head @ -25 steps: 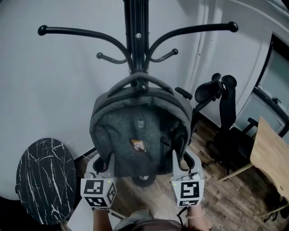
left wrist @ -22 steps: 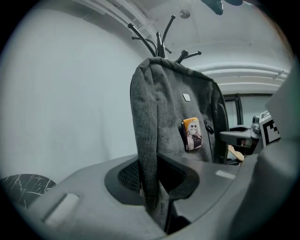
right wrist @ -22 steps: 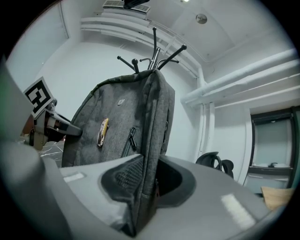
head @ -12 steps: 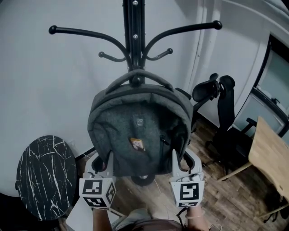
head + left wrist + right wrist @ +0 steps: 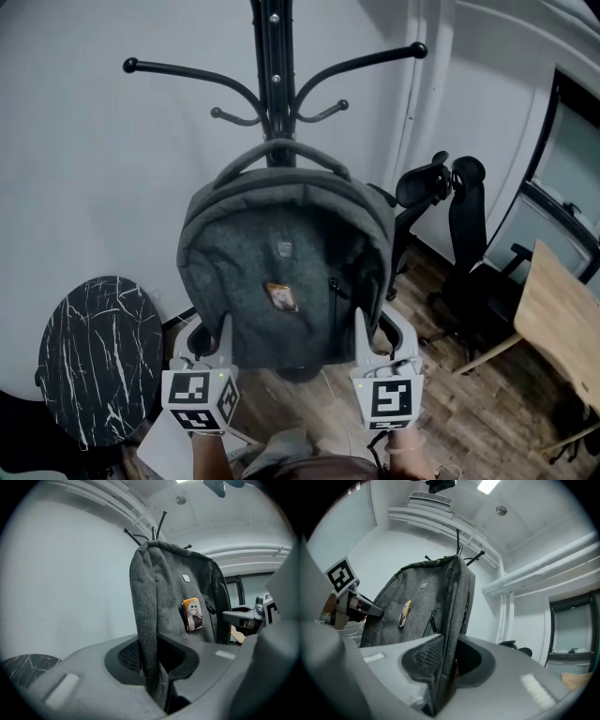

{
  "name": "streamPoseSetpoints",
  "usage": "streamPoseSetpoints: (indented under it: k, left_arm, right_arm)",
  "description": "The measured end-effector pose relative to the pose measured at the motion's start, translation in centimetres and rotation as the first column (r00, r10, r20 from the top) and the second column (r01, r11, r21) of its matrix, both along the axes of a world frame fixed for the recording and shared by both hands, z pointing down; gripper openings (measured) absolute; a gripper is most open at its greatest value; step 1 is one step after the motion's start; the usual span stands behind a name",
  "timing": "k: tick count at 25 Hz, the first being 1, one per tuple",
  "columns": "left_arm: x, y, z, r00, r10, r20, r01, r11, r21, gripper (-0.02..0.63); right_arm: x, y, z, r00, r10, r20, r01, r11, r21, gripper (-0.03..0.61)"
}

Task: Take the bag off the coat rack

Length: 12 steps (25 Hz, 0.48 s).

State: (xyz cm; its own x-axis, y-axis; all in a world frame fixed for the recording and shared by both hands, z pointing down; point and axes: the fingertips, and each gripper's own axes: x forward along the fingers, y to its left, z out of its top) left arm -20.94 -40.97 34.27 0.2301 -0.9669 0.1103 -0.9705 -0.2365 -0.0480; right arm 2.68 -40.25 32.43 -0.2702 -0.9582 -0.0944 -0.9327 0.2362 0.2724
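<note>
A grey felt backpack (image 5: pixel 281 272) with a small orange badge hangs in front of the black coat rack (image 5: pixel 273 75). Its top handle (image 5: pixel 281 148) arches across the pole, and no hook shows inside the loop. My left gripper (image 5: pixel 217 342) is shut on the bag's lower left edge, my right gripper (image 5: pixel 370 337) on its lower right edge. In the left gripper view the fabric edge (image 5: pixel 147 634) is pinched between the jaws (image 5: pixel 152 667). The right gripper view shows the bag's side seam (image 5: pixel 450 620) clamped the same way between the jaws (image 5: pixel 445 667).
A round black marble-patterned table (image 5: pixel 94 356) stands at the lower left. A black office chair (image 5: pixel 464 234) and a wooden table (image 5: pixel 562 319) are to the right. A white wall is behind the rack, with wood flooring (image 5: pixel 469 412) below.
Both grippers and the bag have risen and come away from the rack. The hook knob that showed inside the handle loop earlier no longer shows there.
</note>
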Motion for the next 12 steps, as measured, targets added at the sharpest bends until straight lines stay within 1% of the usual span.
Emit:
streamPoseSetpoints:
  k: [12]
  left_arm:
    - [1.5, 6.5, 0.1, 0.998, -0.065, 0.003, 0.065, 0.998, -0.006, 0.074]
  right_arm:
    - [1.6, 5.7, 0.5, 1.000, -0.012, -0.004, 0.012, 1.000, -0.022, 0.066]
